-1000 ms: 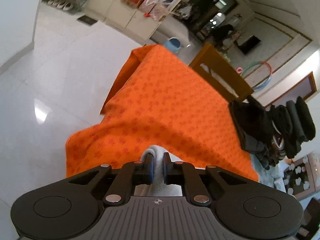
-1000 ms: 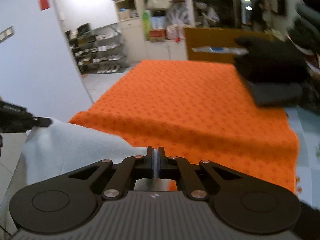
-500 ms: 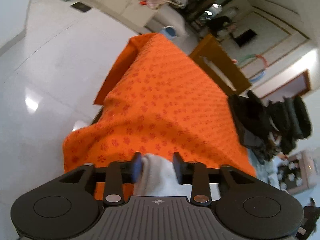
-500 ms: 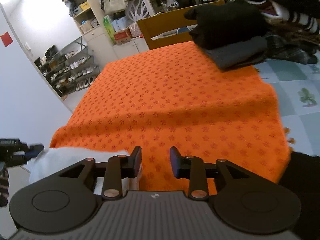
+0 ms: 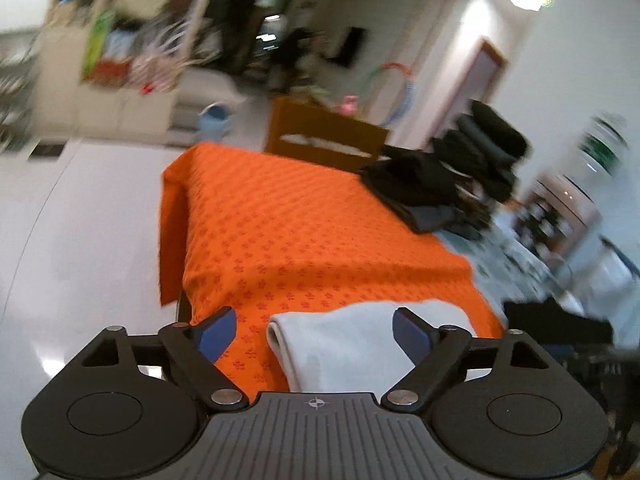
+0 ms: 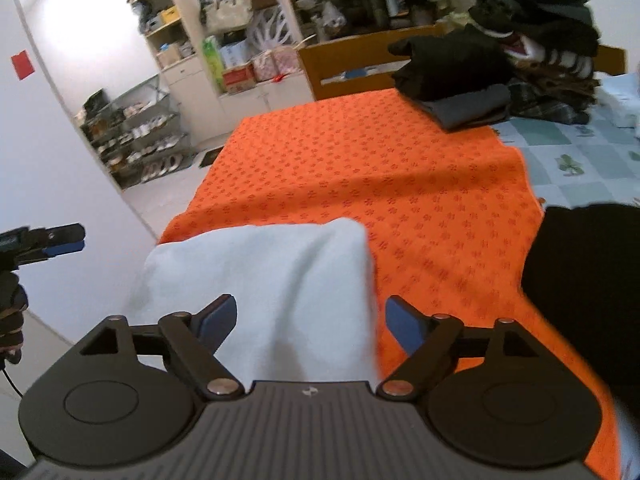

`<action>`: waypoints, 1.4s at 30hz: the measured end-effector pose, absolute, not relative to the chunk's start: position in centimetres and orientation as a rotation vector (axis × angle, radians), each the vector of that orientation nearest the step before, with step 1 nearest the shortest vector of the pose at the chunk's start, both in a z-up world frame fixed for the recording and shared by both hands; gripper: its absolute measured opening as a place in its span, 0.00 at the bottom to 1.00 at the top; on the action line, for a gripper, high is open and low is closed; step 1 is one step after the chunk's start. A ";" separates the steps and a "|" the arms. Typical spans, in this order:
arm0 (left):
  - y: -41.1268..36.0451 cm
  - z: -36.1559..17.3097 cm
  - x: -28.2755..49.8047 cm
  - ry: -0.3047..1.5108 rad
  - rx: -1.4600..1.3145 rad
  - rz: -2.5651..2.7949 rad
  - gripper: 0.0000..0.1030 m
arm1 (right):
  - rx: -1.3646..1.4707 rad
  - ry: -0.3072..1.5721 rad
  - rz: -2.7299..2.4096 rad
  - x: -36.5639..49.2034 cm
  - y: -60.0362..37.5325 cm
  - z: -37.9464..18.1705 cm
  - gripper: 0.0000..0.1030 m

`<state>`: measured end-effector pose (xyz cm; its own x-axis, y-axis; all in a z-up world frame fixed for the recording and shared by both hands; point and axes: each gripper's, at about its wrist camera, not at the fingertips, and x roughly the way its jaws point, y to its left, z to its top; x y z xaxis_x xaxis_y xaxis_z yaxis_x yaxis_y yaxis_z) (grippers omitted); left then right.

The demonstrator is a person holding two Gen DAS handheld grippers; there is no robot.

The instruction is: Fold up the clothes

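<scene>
A folded light grey-white garment (image 5: 352,340) lies on the near edge of the orange patterned cloth (image 5: 304,224) that covers the table. It also shows in the right wrist view (image 6: 272,280), partly hanging over the near edge. My left gripper (image 5: 314,334) is open and empty, its jaws spread on either side of the garment. My right gripper (image 6: 308,322) is open and empty just behind the garment. The left gripper's fingers (image 6: 60,240) show at the left edge of the right wrist view.
A stack of folded dark clothes (image 6: 460,80) lies at the far right of the orange cloth (image 6: 400,184), with more dark clothes (image 5: 488,148) piled behind. A wooden chair back (image 5: 320,140) stands beyond the table. A dark item (image 6: 588,280) lies at the right.
Both grippers were shut on the garment a second ago. They have opened wide and let it go. The garment now rests on the table's near edge.
</scene>
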<state>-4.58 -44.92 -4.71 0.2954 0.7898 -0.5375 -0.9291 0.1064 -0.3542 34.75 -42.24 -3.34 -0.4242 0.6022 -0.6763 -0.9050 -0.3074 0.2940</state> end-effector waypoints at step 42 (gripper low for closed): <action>-21.6 -4.3 -16.1 0.507 -0.266 0.745 1.00 | -0.200 0.661 1.165 14.8 -45.3 -4.7 0.99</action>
